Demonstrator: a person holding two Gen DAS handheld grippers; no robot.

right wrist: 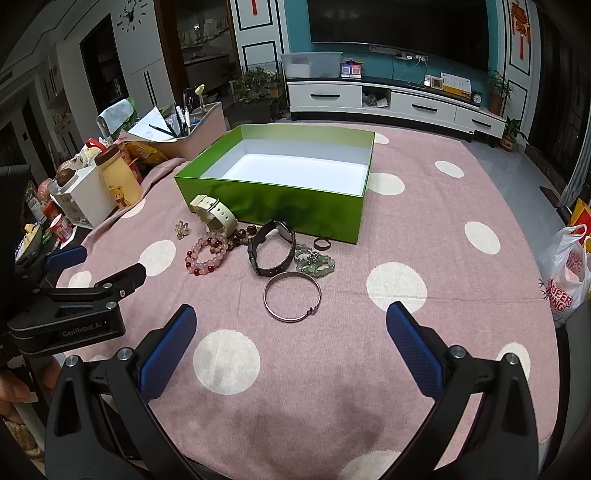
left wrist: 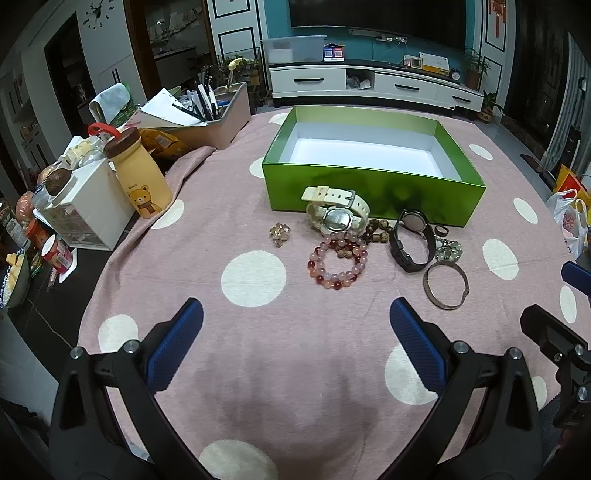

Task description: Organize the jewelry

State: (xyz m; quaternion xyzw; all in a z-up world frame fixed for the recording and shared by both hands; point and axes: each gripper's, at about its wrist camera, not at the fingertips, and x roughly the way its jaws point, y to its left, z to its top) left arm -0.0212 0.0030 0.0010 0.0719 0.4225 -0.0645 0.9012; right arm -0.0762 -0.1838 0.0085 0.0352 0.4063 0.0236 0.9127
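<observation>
Blue-padded left hand-held gripper [left wrist: 296,320] and right hand-held gripper [right wrist: 291,324] gape wide, empty

You are looking into a home living room: a large wall-mounted television [left wrist: 376,14] hangs on a teal wall above a low white media cabinet [left wrist: 373,85], potted plants [right wrist: 498,88] stand beside it, and a wall clock [right wrist: 135,16] hangs at left. In front, a surface under a pink polka-dot cloth [left wrist: 255,277] carries household clutter.
</observation>
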